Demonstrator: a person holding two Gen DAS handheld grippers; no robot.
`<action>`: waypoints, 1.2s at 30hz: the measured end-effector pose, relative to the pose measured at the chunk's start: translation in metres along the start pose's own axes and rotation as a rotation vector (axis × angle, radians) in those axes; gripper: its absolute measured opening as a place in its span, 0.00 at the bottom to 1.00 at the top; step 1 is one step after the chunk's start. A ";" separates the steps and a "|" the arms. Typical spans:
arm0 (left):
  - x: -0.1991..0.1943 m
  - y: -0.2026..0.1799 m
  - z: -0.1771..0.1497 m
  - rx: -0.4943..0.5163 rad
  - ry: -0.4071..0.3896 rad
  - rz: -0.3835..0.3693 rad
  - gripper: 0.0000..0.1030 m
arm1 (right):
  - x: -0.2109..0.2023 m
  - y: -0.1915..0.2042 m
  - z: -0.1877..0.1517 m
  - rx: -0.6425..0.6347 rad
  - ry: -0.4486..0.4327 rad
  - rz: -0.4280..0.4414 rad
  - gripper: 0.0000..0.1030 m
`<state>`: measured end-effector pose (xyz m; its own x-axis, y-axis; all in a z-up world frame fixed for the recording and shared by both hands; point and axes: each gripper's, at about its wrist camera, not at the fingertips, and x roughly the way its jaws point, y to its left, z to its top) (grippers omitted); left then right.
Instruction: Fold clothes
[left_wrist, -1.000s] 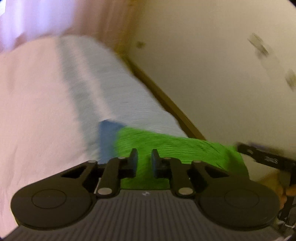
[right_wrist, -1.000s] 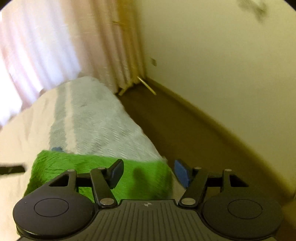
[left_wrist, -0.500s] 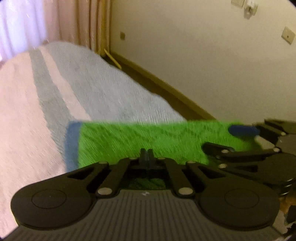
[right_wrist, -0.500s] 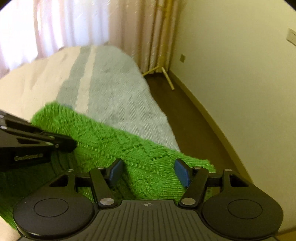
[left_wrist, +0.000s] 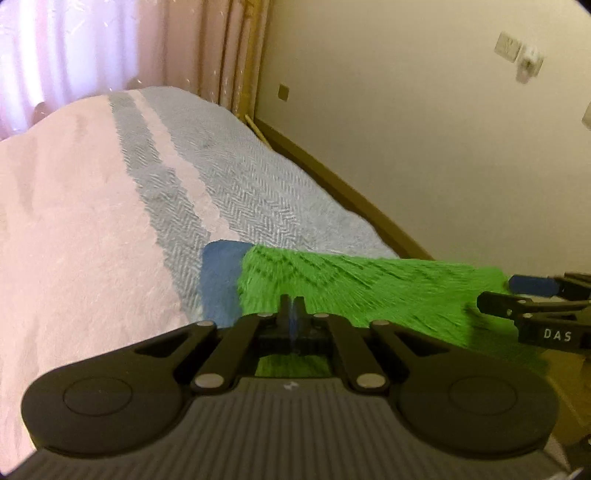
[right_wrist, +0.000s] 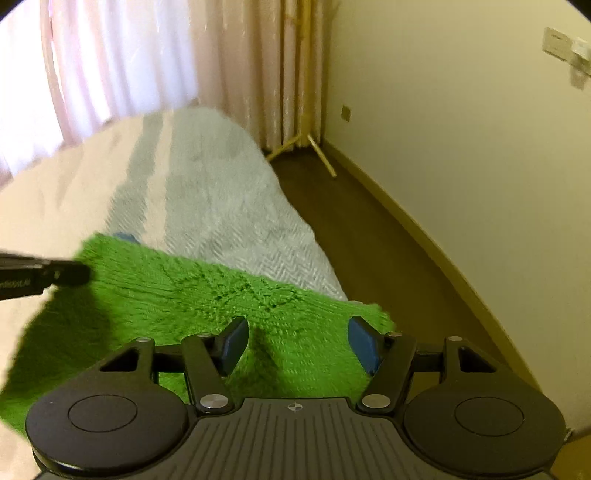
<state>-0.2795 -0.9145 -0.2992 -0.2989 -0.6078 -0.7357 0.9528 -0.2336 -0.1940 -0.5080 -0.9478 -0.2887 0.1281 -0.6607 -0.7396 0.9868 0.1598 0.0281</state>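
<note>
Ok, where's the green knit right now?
The green knit lies across the near end of the bed, just ahead of both grippers, by the bed's floor-side edge.

The green garment (right_wrist: 207, 295) is a chunky, fuzzy knit with a raised pattern. Under it the bed (left_wrist: 258, 192) wears a woven herringbone cover, grey and matt, beside a soft pinkish fleece. Each gripper (right_wrist: 295, 345) is matt black plastic with small shiny metal pins and blue rubbery pads (right_wrist: 364, 345).
</note>
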 end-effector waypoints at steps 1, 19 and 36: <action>-0.014 -0.002 -0.005 -0.003 -0.008 -0.006 0.01 | -0.010 0.000 -0.004 0.008 -0.011 0.024 0.62; -0.049 -0.019 -0.081 -0.084 0.094 0.107 0.01 | -0.041 0.013 -0.079 -0.018 0.147 0.052 0.48; -0.146 -0.085 -0.077 -0.094 0.212 0.298 0.21 | -0.121 0.014 -0.080 0.104 0.226 0.112 0.74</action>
<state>-0.3126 -0.7476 -0.2248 0.0002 -0.4658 -0.8849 1.0000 0.0063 -0.0031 -0.5177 -0.8067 -0.2531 0.2231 -0.4607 -0.8591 0.9741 0.1386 0.1787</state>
